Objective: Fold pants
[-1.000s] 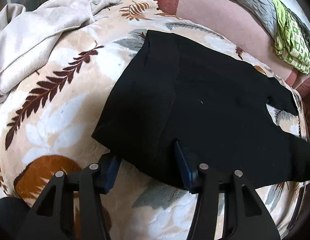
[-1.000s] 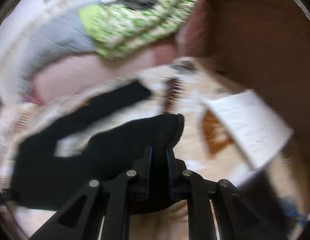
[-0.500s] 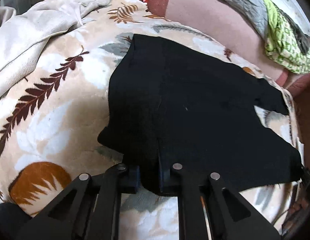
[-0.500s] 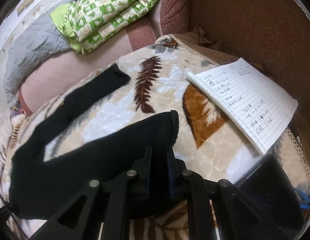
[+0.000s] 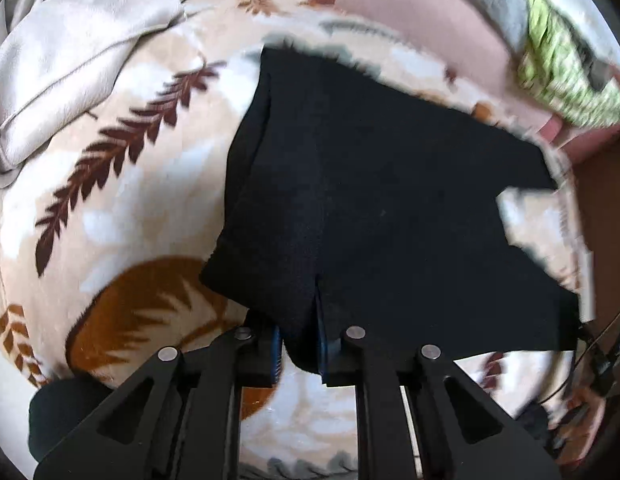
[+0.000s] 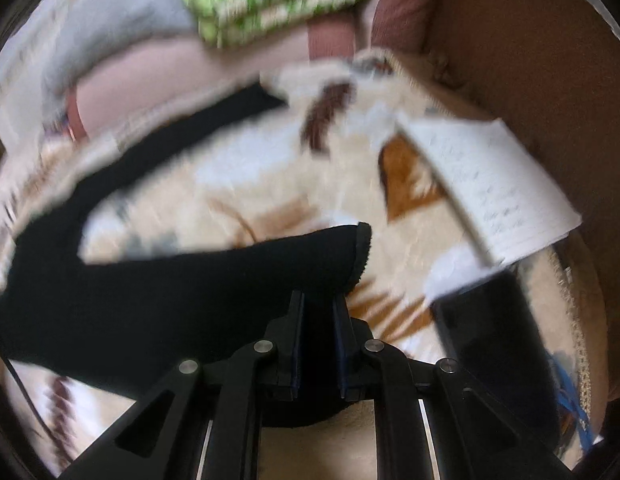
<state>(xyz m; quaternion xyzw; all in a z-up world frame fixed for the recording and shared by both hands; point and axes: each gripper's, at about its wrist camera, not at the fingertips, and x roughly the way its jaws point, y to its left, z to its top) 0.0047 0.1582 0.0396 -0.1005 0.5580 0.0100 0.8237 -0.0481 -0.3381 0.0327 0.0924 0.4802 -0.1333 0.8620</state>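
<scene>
Black pants (image 5: 382, 216) spread on a leaf-patterned blanket (image 5: 142, 184), waist end near the left hand-held gripper (image 5: 298, 344), one leg cuff at the right hand-held gripper (image 6: 318, 344). Left jaws closed on the near waist edge — cloth bunched between the pads. Right jaws closed likewise on the near leg's hem, just short of the cuff (image 6: 360, 256); far leg (image 6: 214, 120) lying flat and apart, toward the pink cushion.

Step in hand, as judged: near half carried over the far half, lengthwise.

- Both grips lifted together, equal height, cloth taut between them.
- Near edge laid along far edge — cuffs matched, waist corners matched.
- Release only once flat.
- Notebook (image 6: 494, 184) just beside the cuff: clear of the swing.
</scene>
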